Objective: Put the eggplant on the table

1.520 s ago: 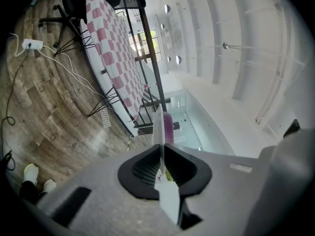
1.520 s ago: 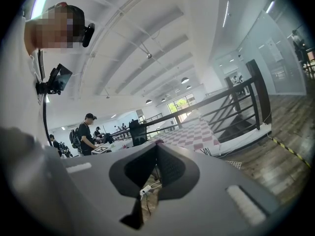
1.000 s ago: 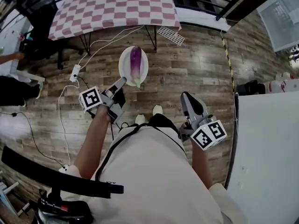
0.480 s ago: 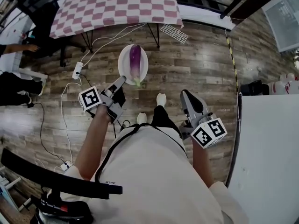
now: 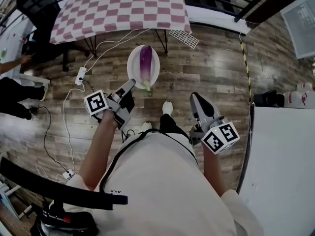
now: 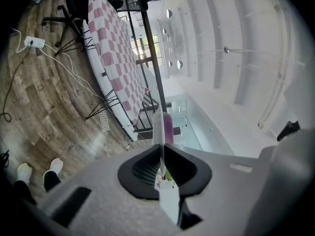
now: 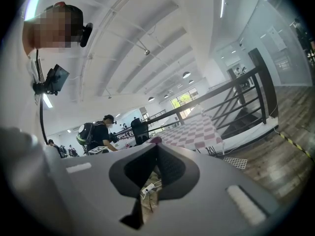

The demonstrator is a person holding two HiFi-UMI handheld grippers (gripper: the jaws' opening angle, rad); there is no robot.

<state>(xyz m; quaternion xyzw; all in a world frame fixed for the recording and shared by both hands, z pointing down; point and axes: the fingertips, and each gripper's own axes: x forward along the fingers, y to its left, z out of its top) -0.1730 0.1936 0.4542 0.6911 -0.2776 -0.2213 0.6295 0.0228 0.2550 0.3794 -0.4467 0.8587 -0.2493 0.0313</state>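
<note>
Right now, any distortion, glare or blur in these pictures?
Head view: fisheye bends the checked table; the eggplant on its plate is sharp. Left gripper view: black corners, floor bent round. Right gripper view: ceiling lights glare, edges darken.

One eggplant [image 5: 145, 60], one plate [image 5: 133, 67], one table [image 5: 118, 6]; two claws: left claw [image 5: 131, 83], right claw [image 5: 195, 97].

Open lab-like hall: wood-plank floor [image 5: 206, 77], checkered table [image 5: 123, 6], office chair [image 5: 37, 4], power strip [image 5: 79, 75], black railings [image 7: 258, 82], high ceiling [image 7: 147, 33].
</note>
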